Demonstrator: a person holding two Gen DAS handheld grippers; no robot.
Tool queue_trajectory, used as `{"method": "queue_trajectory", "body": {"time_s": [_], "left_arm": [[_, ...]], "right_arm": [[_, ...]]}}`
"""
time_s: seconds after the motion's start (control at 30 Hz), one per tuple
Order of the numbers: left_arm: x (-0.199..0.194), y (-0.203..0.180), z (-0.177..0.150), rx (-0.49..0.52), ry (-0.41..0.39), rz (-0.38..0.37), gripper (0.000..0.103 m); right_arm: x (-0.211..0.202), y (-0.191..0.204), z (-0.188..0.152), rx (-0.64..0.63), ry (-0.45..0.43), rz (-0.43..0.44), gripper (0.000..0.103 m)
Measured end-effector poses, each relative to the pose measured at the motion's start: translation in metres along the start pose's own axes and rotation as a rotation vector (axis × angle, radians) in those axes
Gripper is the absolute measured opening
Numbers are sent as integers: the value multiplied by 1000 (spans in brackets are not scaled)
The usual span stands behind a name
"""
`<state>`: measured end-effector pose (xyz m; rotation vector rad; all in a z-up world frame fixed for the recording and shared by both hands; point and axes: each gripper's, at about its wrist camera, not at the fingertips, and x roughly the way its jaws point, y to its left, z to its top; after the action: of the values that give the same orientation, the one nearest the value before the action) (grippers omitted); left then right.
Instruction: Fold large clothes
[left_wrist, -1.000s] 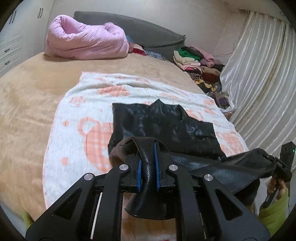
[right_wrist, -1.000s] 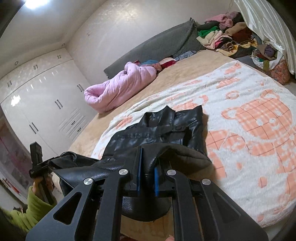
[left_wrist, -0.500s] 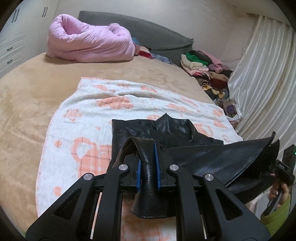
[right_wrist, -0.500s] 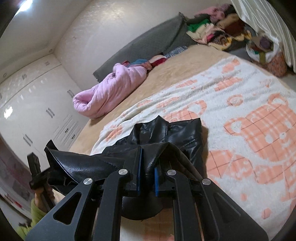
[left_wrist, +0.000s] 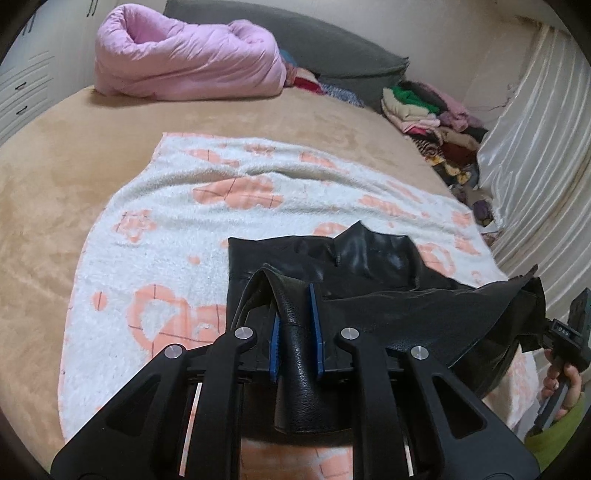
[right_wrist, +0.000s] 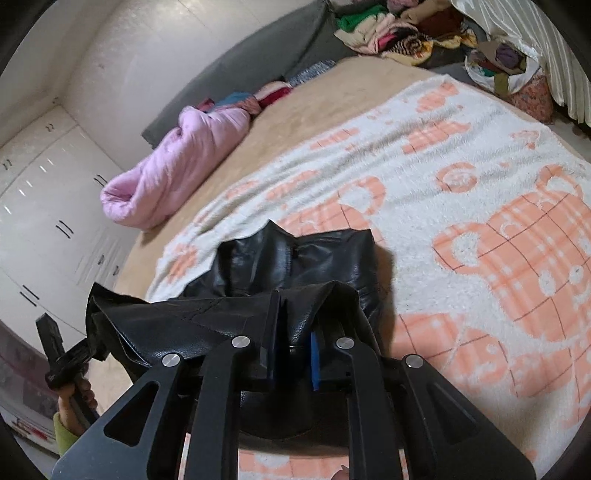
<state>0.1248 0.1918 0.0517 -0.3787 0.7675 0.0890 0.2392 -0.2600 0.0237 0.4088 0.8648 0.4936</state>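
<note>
A black leather jacket (left_wrist: 354, 254) lies collar-far on a white and peach bear-print blanket (left_wrist: 207, 206) on the bed. My left gripper (left_wrist: 295, 325) is shut on the jacket's near hem and holds it lifted. My right gripper (right_wrist: 293, 332) is shut on the hem's other end, also lifted, over the jacket body (right_wrist: 314, 254). The hem stretches taut between them. The right gripper also shows at the left wrist view's right edge (left_wrist: 565, 332), and the left one at the right wrist view's left edge (right_wrist: 66, 358).
A pink duvet (left_wrist: 184, 62) and a grey headboard cushion (left_wrist: 332, 55) lie at the far end of the tan bed (left_wrist: 55, 155). A pile of clothes (left_wrist: 432, 110) and a white curtain (left_wrist: 535, 166) stand at the right. White wardrobes (right_wrist: 44, 206) are to the left.
Both grippers have lifted the hem higher and carried it forward over the jacket body toward the collar. Less of the flat jacket shows.
</note>
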Motion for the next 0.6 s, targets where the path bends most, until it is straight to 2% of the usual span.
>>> {"method": "queue_trajectory", "body": {"time_s": [0.43, 0.6], "left_arm": [[41, 7, 2, 28, 51, 53, 10], [55, 11, 2, 22, 68, 55, 13]], "right_arm": [[53, -20, 10, 47, 80, -55, 12], [64, -24, 13, 71, 97, -59, 17]]}}
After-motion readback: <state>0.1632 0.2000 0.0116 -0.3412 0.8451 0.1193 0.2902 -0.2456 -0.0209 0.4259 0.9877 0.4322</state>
